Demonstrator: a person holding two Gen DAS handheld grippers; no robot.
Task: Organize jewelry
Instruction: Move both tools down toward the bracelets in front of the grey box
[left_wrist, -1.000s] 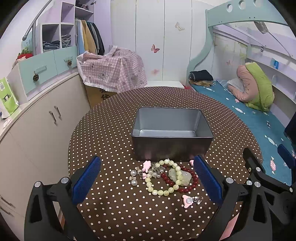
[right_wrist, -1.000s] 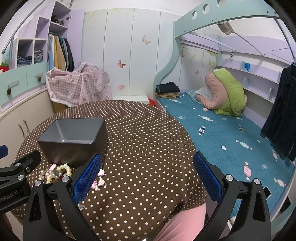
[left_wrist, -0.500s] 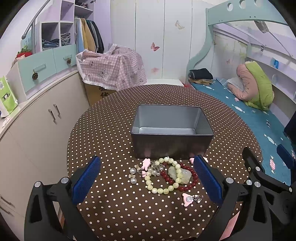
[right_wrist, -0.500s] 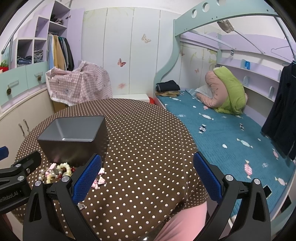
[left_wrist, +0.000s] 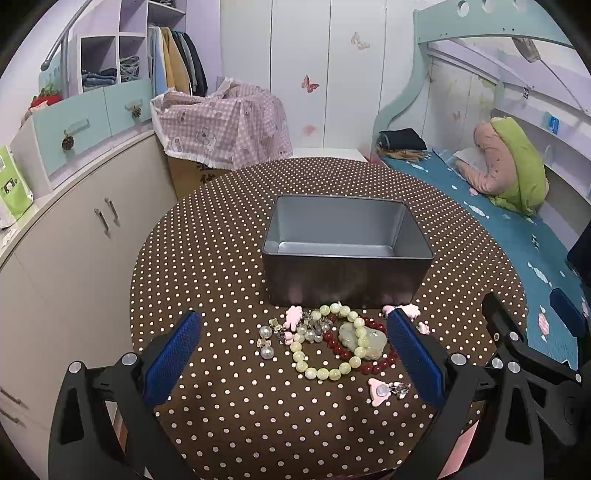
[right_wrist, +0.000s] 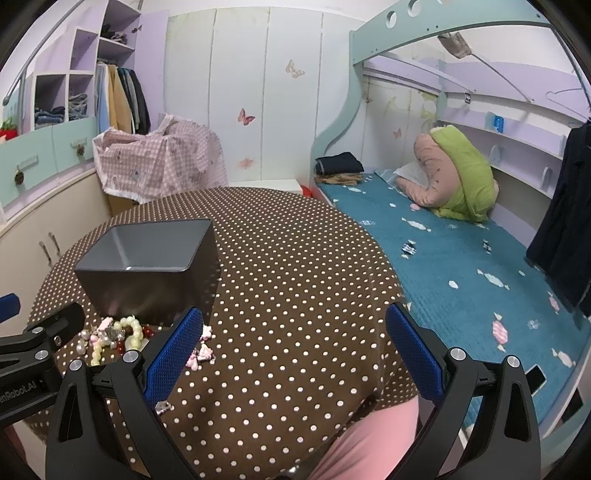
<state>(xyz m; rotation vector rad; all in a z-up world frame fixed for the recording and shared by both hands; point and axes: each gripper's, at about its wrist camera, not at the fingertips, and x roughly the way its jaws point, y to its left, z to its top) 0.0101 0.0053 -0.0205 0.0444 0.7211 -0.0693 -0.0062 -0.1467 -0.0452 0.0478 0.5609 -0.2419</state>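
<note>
Each gripper, left gripper (left_wrist: 291, 363) and right gripper (right_wrist: 293, 356), has 2 black angular fingers with blue textured pads (left_wrist: 171, 356), silver screws and, on the left one, partly visible white lettering; pink clothing (right_wrist: 365, 441), perhaps trousers, shows below.

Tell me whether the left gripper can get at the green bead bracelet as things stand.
Probably yes. The left gripper is open with the green bead bracelet on the table just ahead between its fingers, nothing over it; the red bracelet lies tangled alongside.

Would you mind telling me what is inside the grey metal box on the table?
The grey metal box shows only bare walls and a strip of bare floor at the back. Its near wall hides the front of the floor. The jewelry pile lies outside, before it.
</note>
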